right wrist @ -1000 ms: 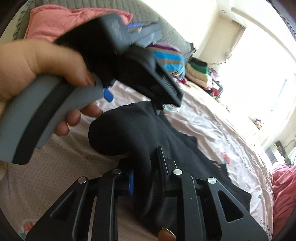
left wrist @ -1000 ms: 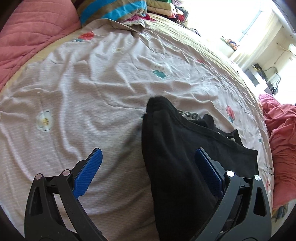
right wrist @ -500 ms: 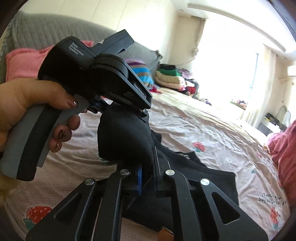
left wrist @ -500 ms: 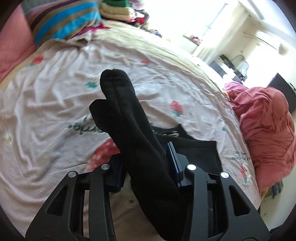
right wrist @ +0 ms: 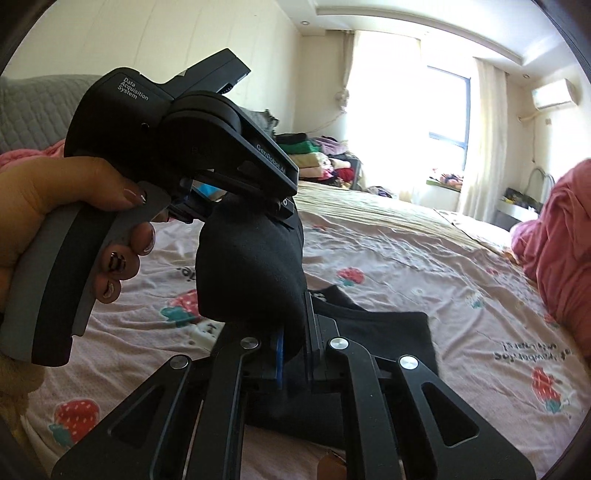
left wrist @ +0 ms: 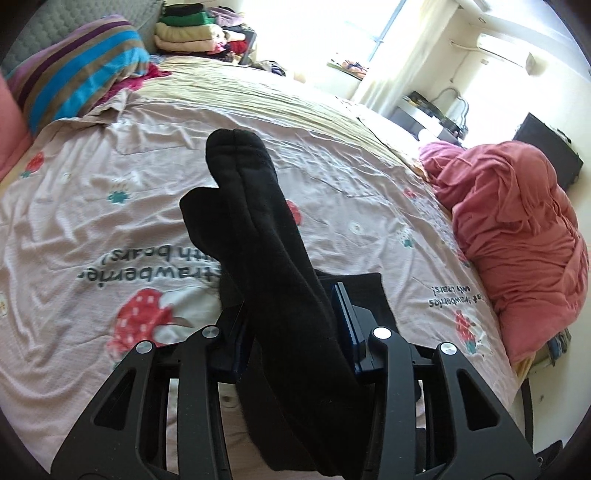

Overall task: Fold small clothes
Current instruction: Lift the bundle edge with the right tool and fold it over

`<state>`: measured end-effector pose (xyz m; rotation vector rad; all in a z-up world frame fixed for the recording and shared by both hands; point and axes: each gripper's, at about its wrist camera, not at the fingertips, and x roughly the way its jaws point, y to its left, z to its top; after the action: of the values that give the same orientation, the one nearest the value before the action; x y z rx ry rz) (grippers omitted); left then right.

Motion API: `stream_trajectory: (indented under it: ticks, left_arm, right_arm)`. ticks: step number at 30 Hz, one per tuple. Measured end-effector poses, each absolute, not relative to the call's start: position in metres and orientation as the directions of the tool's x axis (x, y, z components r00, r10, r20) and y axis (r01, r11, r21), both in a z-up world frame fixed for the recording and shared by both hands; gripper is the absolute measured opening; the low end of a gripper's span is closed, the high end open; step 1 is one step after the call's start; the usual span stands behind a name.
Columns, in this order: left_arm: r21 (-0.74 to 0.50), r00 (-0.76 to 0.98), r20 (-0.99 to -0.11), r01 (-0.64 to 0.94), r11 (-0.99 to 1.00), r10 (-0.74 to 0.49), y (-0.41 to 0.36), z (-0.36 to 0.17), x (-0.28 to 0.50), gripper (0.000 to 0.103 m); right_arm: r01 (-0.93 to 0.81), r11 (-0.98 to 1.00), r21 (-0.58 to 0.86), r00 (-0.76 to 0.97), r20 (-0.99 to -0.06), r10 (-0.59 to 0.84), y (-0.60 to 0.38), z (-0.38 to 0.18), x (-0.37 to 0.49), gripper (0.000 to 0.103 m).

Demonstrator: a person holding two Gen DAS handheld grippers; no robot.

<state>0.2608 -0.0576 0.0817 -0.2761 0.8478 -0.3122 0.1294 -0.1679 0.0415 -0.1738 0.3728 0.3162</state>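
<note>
A pair of black socks [left wrist: 258, 229] lies one on the other and is lifted above the bed. My left gripper [left wrist: 291, 325] is shut on them, and their toe ends stick out forward past its blue pads [left wrist: 345, 317]. In the right wrist view the socks [right wrist: 251, 266] bulge between the two tools. My right gripper [right wrist: 295, 354] is shut on their near end. The left gripper's body [right wrist: 177, 140], held by a hand [right wrist: 55, 206], clamps the far end just above.
A black garment [right wrist: 388, 332] lies flat on the strawberry-print bedsheet [left wrist: 92, 221] under the grippers. A pink quilt heap [left wrist: 517, 229] sits at the right edge. A striped pillow [left wrist: 74, 81] and folded clothes [left wrist: 184, 33] are at the head.
The left gripper's jaws, wide open a second ago, have shut on the socks. Both grippers have risen with the socks off the bed and swung toward the window side.
</note>
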Motion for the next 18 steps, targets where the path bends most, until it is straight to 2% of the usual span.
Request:
stream_trajectory:
  ticks: [18]
  left_arm:
    - [-0.325,0.547,-0.745,0.2,0.924,-0.381,-0.124,0.058,0.27,0.031]
  right_arm:
    - [-0.266,0.964,0.004,0.858,-0.454,0.239,-0.221,0.021,0.129,0.007]
